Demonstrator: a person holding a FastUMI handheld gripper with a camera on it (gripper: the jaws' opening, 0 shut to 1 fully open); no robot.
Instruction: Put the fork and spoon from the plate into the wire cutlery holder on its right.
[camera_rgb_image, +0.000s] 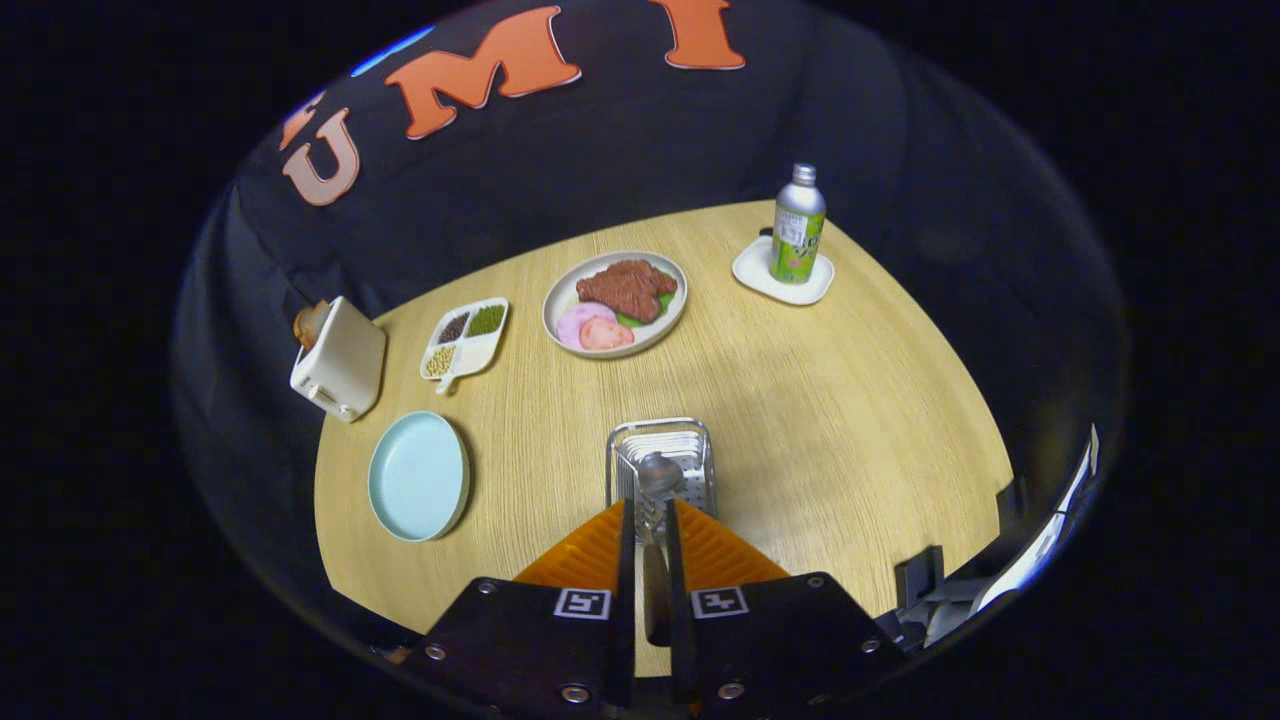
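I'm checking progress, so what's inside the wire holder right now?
A spoon stands in the holder, bowl end up. The jaws grip a utensil just above it, and they cover its handle. The holder's bottom is hidden.

1. Wire cutlery holder (660, 465) is sitting on the table (850, 420) just ahead of the gripper (648, 520), whose fingers are pinching a utensil handle (655, 590).
2. Empty plate (418, 476) is lying left of the holder.
3. Toaster (338, 360), divided dish (465, 337), food plate (614, 303) are standing beyond.
4. Bottle (798, 224) is standing on a tray (783, 272), far right.
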